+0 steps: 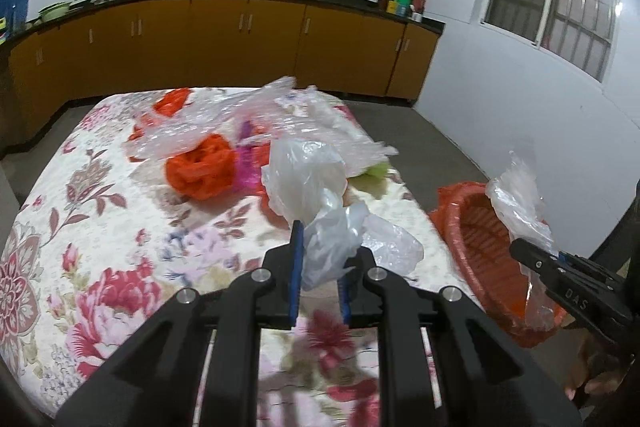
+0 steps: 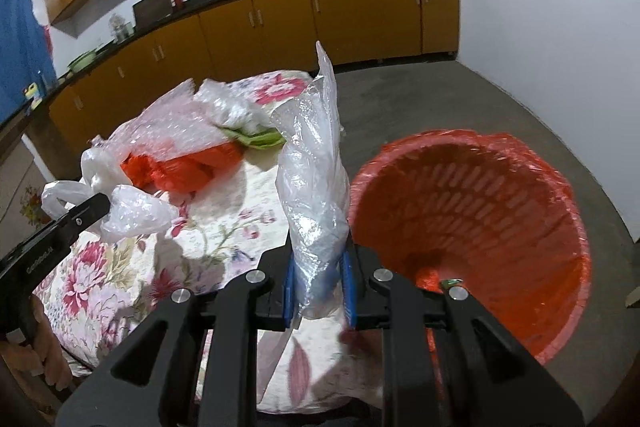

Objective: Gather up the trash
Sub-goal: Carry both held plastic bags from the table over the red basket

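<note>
LEFT tool (image 1: 320,267): pinching white bag (image 1: 316,211) above worktop (image 1: 100,227) | RIGHT tool (image 2: 320,283): pinching clear bag (image 2: 316,183) beside red bin (image 2: 480,227) | RISK: light film may cling to pads or drift outside rim on release.

**Plastics, cloth and lacquer**

Thin, glossy, crinkled plastic is being shown by the white bag (image 1: 320,227) and clear bag (image 2: 316,187). Slotted red plastic is being seen in the basket (image 2: 500,211). Matt floral cloth is being displayed by the tablecloth (image 1: 100,227); the cabinets (image 1: 224,55) look smooth.
</note>
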A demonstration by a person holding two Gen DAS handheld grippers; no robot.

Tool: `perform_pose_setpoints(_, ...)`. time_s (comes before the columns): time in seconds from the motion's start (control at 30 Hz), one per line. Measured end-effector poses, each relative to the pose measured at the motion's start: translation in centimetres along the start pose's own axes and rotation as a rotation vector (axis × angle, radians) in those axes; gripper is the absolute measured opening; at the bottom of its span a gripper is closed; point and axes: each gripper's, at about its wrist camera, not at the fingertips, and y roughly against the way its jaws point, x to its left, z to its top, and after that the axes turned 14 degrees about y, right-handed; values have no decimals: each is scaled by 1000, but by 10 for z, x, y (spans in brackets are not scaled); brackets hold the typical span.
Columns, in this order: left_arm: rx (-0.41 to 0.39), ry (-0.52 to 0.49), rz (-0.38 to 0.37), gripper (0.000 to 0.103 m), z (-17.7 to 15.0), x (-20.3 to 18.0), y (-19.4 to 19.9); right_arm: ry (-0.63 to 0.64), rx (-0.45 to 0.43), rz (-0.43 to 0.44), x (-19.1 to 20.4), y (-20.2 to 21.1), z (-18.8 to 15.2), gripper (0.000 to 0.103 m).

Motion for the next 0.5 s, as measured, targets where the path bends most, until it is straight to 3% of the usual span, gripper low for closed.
perform_pose_setpoints(0.5, 41, -82, -123, 16, -13, -67, -12, -90, -18, -106, -57, 21, -13, 20)
